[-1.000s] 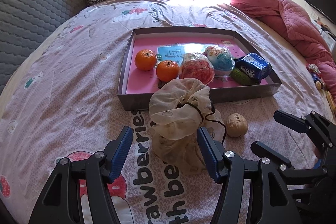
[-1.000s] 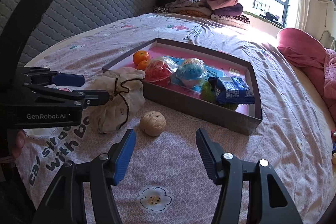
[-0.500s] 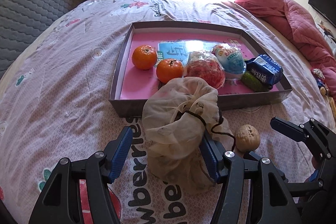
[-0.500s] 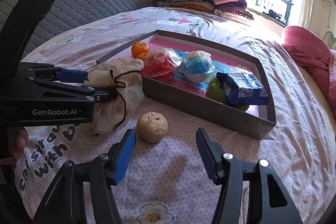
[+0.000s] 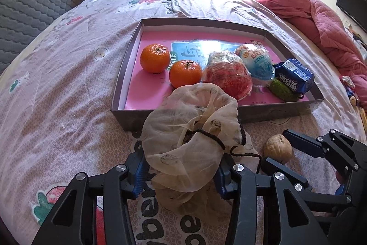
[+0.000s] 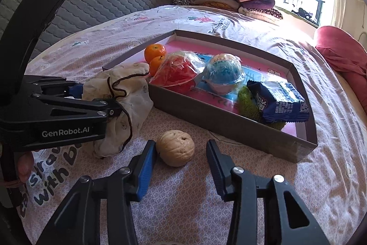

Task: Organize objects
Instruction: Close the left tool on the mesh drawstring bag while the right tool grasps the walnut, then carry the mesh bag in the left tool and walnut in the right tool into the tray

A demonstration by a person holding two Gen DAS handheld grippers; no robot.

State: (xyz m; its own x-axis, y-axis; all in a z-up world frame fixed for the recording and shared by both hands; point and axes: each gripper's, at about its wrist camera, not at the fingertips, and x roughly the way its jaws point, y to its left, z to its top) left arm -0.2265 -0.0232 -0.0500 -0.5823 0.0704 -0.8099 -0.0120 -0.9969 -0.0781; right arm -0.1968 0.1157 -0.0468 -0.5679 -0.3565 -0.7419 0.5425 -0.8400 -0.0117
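I am at the pick-up step, both tools working at once; my left gripper (image 5: 181, 176) has just been closing and now pinches the cloth drawstring bag (image 5: 190, 144), which sits on the bedspread (image 5: 57, 95) against the near wall of the tray (image 5: 275, 113); my right gripper (image 6: 181, 161) has just been closing too, but its jaws stand part open around the walnut (image 6: 176, 148), one pad near it, the other clear; next, I judge, I must finish that squeeze, then lift both together.
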